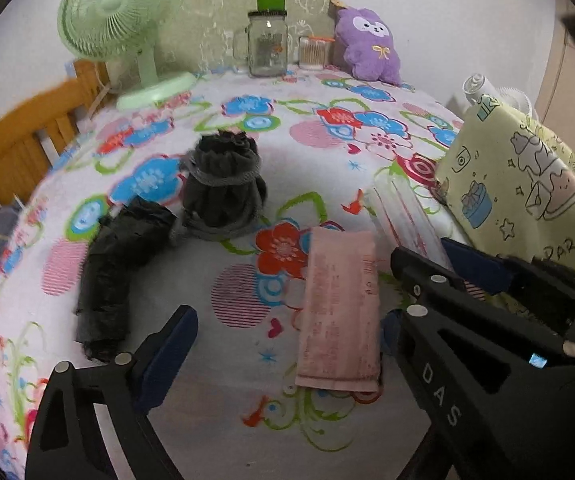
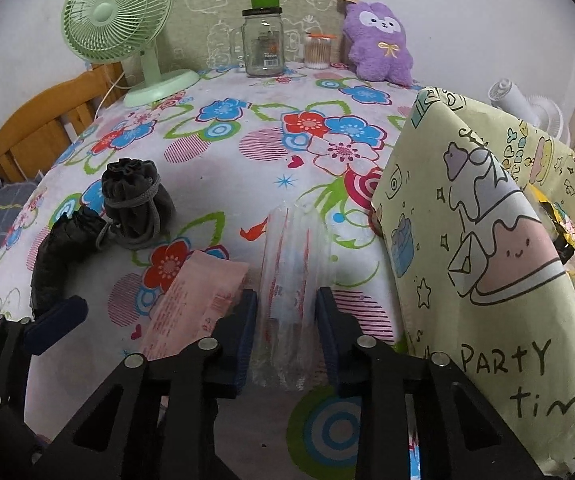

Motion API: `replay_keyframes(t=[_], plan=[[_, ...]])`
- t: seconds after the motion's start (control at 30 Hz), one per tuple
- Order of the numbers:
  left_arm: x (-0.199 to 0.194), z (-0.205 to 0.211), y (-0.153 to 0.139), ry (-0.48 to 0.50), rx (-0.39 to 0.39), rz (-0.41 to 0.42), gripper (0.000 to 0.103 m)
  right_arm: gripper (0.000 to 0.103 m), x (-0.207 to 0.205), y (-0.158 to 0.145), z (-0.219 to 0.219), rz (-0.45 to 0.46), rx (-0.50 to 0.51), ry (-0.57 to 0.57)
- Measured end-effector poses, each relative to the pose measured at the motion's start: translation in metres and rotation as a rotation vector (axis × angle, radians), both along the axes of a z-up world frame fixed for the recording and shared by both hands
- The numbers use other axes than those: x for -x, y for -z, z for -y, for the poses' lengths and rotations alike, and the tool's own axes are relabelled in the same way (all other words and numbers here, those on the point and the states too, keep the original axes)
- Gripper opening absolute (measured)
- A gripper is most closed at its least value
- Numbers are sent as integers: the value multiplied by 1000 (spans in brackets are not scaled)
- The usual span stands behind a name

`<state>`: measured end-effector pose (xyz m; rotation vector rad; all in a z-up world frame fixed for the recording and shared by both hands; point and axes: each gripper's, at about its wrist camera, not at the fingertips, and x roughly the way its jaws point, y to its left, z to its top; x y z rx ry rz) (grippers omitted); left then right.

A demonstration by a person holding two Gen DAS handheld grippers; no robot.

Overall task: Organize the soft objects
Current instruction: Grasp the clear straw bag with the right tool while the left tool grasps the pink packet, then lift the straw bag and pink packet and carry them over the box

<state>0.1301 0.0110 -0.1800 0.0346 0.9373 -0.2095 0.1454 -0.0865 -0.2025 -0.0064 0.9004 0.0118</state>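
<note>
White wall [image 2: 467,8], wooden chair [image 2: 27,136] (left), floral tablecloth [image 2: 247,184].

A pink packet [image 1: 337,312], dark grey pouch [image 1: 223,184] and yellow cartoon-print bag [image 2: 483,240] on a flowered cloth [image 1: 319,168].

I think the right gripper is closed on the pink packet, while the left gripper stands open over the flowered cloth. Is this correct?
Not quite. The right gripper is closed on the clear plastic pack, not the pink packet, which lies just to the left of that gripper, as the right wrist view shows. The rest holds: the left gripper stands open over the flowered cloth.
</note>
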Motion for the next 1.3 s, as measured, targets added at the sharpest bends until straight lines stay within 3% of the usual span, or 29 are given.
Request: replay_keyframes(t=[0.13, 0.33, 0.37, 0.6, 1.3], plan=[[1, 3, -1, -5, -18, 16, 81, 29, 2, 0, 4, -4, -16, -1], [3, 4, -4, 31, -21, 26, 42, 29, 5, -2, 6, -13, -48, -8], [3, 4, -4, 33, -20, 23, 41, 29, 5, -2, 6, -15, -51, -10], [4, 1, -7, 25, -3, 2, 40, 28, 8, -6, 1, -19, -64, -31], [25, -1, -62, -27, -7, 123, 39, 28, 27, -61, -2, 96, -84, -78]])
